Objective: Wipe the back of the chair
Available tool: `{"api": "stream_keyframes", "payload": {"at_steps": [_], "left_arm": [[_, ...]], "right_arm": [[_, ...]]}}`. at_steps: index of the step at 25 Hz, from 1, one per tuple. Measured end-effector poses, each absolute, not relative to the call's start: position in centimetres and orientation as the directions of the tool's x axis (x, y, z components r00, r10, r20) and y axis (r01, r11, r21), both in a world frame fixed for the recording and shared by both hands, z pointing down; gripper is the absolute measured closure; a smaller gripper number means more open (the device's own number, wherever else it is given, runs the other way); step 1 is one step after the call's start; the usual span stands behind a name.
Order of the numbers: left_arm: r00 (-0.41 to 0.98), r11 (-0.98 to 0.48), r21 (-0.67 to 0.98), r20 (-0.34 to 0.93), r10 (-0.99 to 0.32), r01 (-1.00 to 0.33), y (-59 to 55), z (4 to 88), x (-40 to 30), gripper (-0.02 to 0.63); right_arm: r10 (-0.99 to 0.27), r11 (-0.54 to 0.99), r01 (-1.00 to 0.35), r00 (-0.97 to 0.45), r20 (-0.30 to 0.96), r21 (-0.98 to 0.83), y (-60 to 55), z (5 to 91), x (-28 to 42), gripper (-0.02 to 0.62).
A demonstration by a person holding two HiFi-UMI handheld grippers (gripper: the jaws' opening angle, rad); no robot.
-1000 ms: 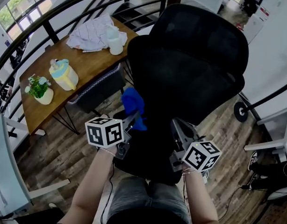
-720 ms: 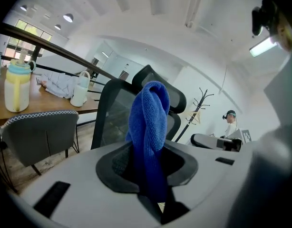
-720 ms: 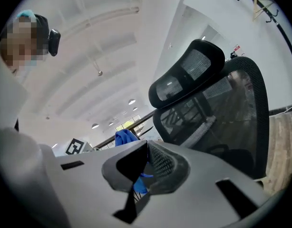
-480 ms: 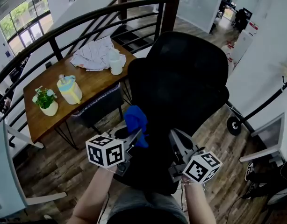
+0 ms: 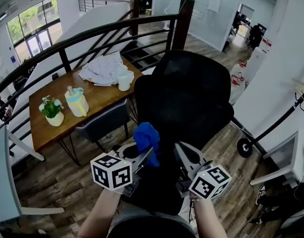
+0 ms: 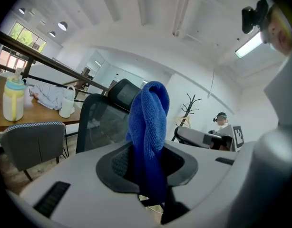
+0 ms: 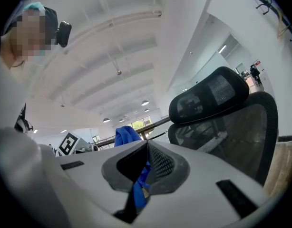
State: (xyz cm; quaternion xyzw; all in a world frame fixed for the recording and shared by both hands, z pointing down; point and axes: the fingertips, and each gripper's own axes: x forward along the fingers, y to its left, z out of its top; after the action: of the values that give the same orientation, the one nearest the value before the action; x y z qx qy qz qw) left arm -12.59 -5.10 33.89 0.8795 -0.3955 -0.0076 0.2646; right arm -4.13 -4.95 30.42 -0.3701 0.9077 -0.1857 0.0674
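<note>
My left tool (image 6: 147,150) is clamped on a bright blue microfibre cloth (image 6: 149,112), which stands up out of the jaws in a twisted fold and hangs a little way below them. My right tool (image 7: 147,145) has its jaws brought together at the tips with nothing gripped; a sliver of blue shows through the slit lower down, and I cannot tell what that is. Both tools are held low and close to me, side by side, the left one's marker cube (image 5: 111,171) and the right one's marker cube (image 5: 210,181) nearest my forearms. Just beyond them stands the black mesh office chair (image 5: 191,98), its curved back turned toward me and its padded headrest (image 7: 209,97) on top. From the head view the cloth sits against the lower left edge of the chair back, but I cannot tell whether it touches the mesh; from the left gripper view the chair looks to be a little behind it. To the left is a wooden counter (image 5: 95,99) carrying a yellow jug with a pale blue lid (image 5: 76,102), a small potted plant in a cream pot (image 5: 53,111), a white mug (image 5: 124,80) and a crumpled white striped cloth (image 5: 102,67). A grey upholstered chair (image 5: 103,124) is tucked under the counter, and a black metal railing (image 5: 92,33) curves behind it.
</note>
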Motion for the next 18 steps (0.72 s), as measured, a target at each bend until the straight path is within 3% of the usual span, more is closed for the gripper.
{"api": "stream_keyframes", "payload": {"at_steps": [18], "left_arm": [[0.670, -0.535, 0.455, 0.210, -0.712, -0.712, -4.9, 34.1, -9.8, 0.495]], "right_arm": [[-0.684, 0.671, -0.631, -0.729, 0.003, -0.390, -4.9, 30.8, -1.5, 0.568]]}}
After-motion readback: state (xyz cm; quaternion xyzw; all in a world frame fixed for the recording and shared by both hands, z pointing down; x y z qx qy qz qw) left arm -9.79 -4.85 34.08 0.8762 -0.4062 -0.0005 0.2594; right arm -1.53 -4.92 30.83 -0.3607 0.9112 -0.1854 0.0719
